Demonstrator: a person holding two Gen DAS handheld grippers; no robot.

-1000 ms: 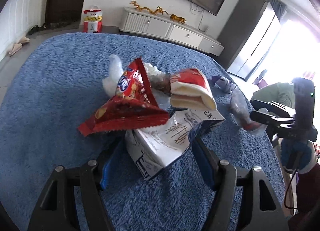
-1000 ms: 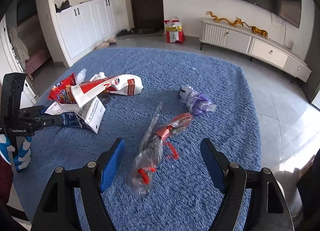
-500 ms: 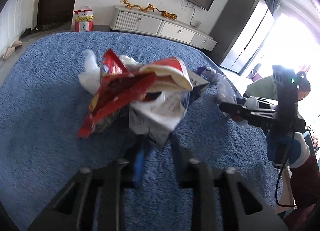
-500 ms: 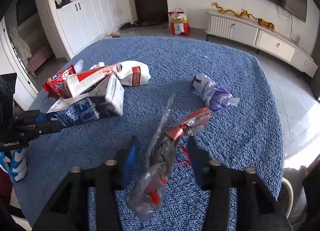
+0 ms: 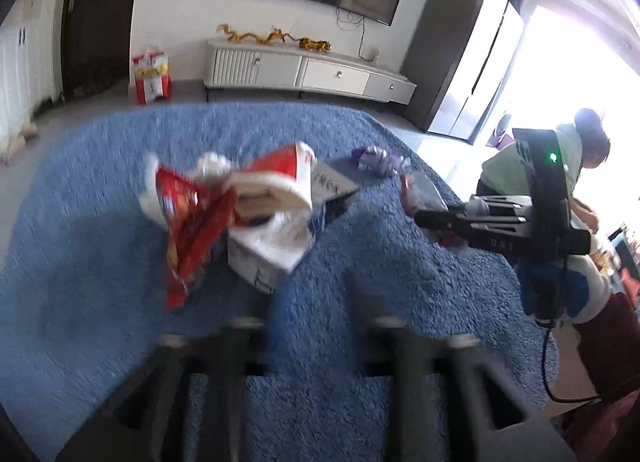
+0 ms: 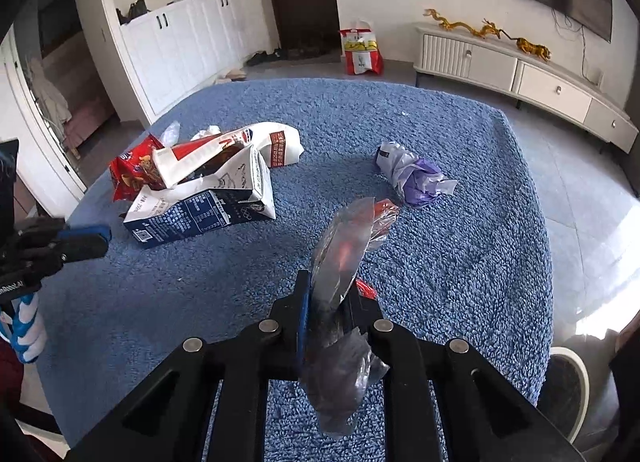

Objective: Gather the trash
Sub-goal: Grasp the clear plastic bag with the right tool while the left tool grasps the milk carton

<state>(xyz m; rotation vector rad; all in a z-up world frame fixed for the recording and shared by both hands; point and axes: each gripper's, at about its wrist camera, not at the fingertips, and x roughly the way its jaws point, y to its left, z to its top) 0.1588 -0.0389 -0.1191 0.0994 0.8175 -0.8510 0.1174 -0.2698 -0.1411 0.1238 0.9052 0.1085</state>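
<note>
Right gripper: jaws clamped on clear plastic wrapper, lifted above blue rug | Left gripper: blurred, jaws parted, nothing held; milk carton just ahead | Purple wrapper: lying apart on rug

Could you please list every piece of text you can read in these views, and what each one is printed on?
"nRobot.AI": on the black left gripper, cut off by the frame edge.
"D A S": faint, on the black right gripper; an uncertain reading.
Blue and white milk carton: printed panels too small to read.
White and red paper bag: label characters too small to read.
Red snack bag: logo unreadable.
</note>
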